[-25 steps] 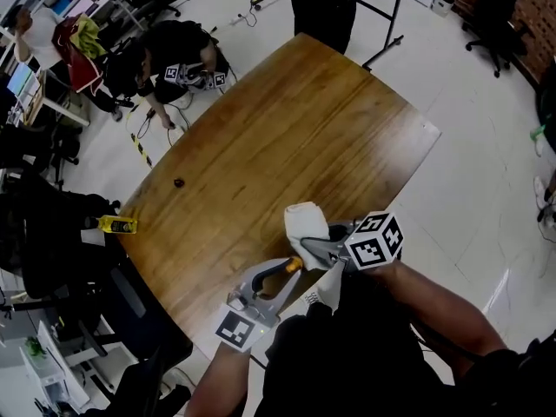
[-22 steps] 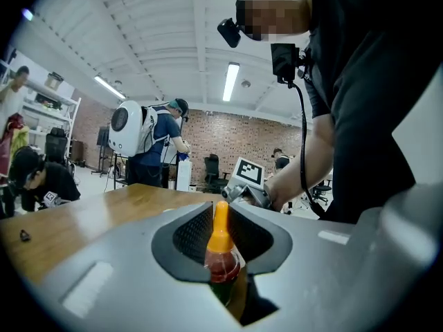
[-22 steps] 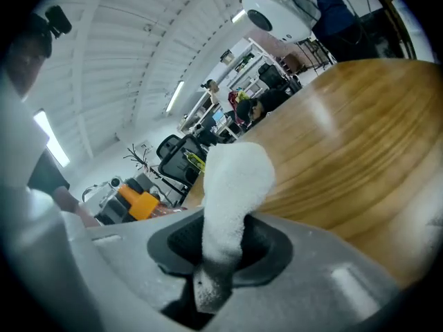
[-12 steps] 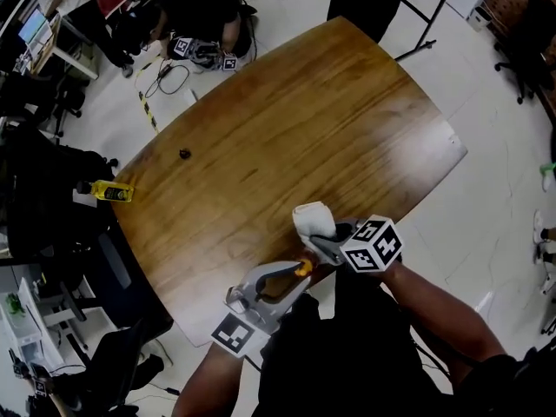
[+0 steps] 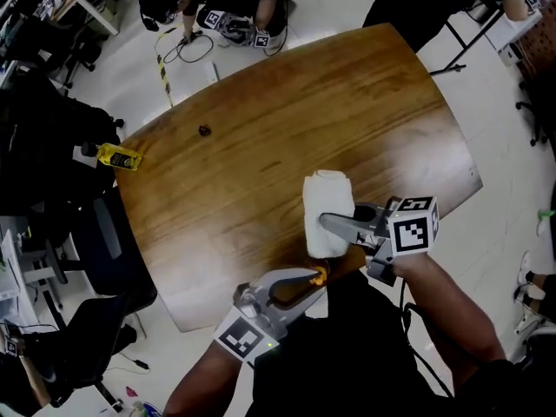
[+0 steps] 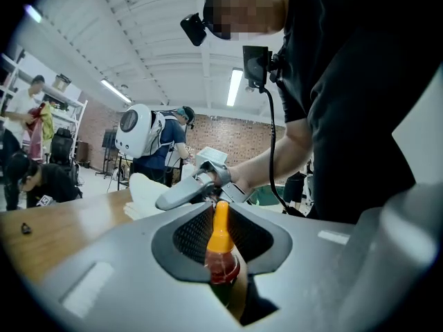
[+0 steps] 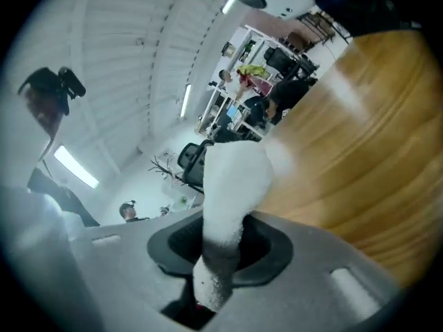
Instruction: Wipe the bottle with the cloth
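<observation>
Since a second ago the right gripper (image 5: 328,221) has swung its white cloth (image 5: 327,194) up and away from the bottle's tip, and the two are now apart. Its jaws pinch the cloth's lower end, and the folded bulk hangs over the wooden table (image 5: 261,111). The left gripper (image 5: 306,278), at the table's near edge, is clamped on a small bottle (image 6: 221,251) with red contents, whose orange nozzle points toward the cloth. Broad open wood stretches beyond both. A small dark object (image 5: 205,130) lies far off near the left edge; a yellow item (image 5: 119,156) sits beside the table.
</observation>
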